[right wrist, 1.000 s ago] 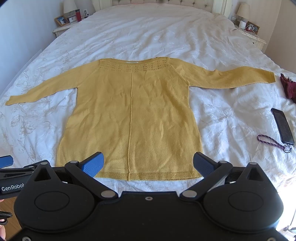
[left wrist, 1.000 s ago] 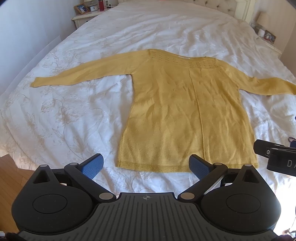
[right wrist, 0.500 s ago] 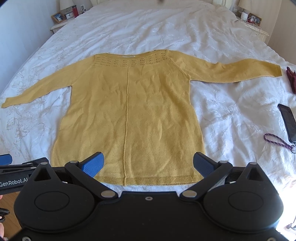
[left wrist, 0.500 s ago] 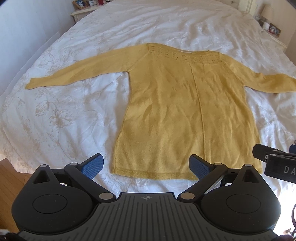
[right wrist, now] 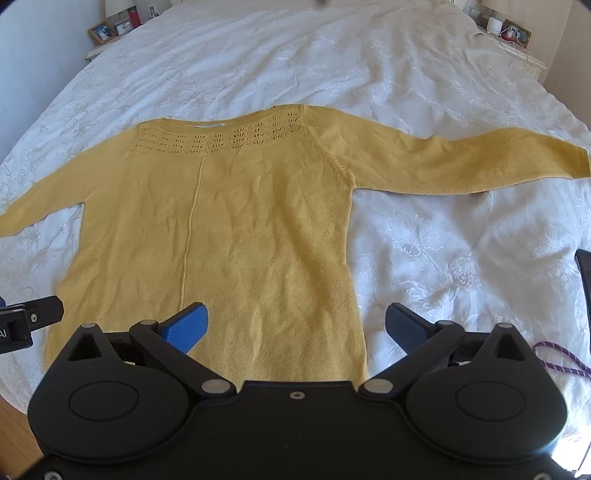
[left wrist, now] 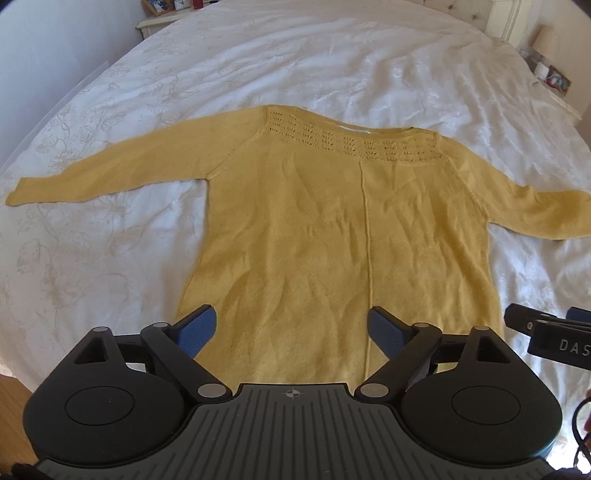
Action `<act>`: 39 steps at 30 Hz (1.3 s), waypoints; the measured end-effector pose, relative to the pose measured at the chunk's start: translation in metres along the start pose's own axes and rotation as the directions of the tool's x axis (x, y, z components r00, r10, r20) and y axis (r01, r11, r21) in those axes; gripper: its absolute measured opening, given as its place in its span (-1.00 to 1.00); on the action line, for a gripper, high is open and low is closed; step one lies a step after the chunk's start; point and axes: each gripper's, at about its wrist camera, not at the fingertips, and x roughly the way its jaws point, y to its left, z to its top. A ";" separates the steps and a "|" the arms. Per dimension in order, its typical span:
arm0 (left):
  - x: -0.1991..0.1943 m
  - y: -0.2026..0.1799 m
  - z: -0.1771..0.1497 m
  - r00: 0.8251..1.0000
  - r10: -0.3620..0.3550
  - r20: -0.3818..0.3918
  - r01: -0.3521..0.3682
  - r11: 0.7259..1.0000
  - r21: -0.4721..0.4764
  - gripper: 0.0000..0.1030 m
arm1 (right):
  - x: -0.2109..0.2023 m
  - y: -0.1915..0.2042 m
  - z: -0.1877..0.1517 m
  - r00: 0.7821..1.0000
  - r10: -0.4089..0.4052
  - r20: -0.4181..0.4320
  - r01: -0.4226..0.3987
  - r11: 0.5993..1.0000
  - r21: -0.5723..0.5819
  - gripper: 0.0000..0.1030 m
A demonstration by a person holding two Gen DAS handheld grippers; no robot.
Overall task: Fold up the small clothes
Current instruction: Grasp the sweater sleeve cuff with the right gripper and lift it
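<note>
A mustard-yellow knit sweater (left wrist: 332,229) lies flat, face up, on the white bed, both sleeves spread out to the sides and its hem toward me. My left gripper (left wrist: 291,325) hovers over the lower left half of the body; its jaws are closing a little, and the blue pads stand wide apart without pressing the knit. My right gripper (right wrist: 295,321) is open above the sweater's (right wrist: 240,229) lower right corner, one pad over the knit and one over the quilt. The hem is hidden under both gripper bodies.
The white embroidered quilt (left wrist: 92,258) covers the whole bed. A dark phone (right wrist: 585,273) and a purple cord (right wrist: 561,358) lie to the right of the sweater. Nightstands (right wrist: 110,33) with small items flank the headboard. Wood floor (left wrist: 14,391) shows at the near left.
Both grippers moved forward and lower over the sweater, so the hem has slipped out of sight beneath them. The left jaws have narrowed slightly.
</note>
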 end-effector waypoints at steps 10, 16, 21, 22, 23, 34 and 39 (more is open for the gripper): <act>0.010 -0.032 0.040 0.998 0.066 0.026 -0.064 0.997 -0.048 0.72 | 0.028 -0.107 0.071 0.996 -0.072 0.061 0.072 0.997 -0.005 0.71; 0.018 -0.062 0.065 0.997 0.065 0.033 -0.064 0.997 -0.038 0.72 | 0.033 -0.210 0.125 0.972 -0.199 0.125 0.195 0.980 0.049 0.71; 0.027 -0.082 0.075 0.998 0.061 0.020 -0.060 0.998 -0.021 0.72 | 0.033 -0.293 0.151 0.941 -0.312 0.133 0.300 0.948 0.106 0.72; 0.030 -0.086 0.076 0.998 0.059 0.012 -0.059 0.998 -0.021 0.72 | 0.033 -0.305 0.153 0.933 -0.333 0.134 0.320 0.941 0.110 0.72; 0.032 -0.088 0.076 0.998 0.058 0.004 -0.058 0.998 -0.021 0.72 | 0.033 -0.316 0.155 0.927 -0.350 0.133 0.337 0.935 0.112 0.72; 0.051 -0.107 0.081 0.995 0.071 -0.067 -0.071 0.997 0.013 0.72 | 0.066 -0.390 0.153 0.980 -0.195 0.042 0.184 0.964 0.194 0.51; 0.052 -0.104 0.083 0.995 0.076 -0.069 -0.075 0.997 0.023 0.72 | 0.079 -0.401 0.147 0.989 -0.145 -0.001 0.139 0.946 0.293 -0.81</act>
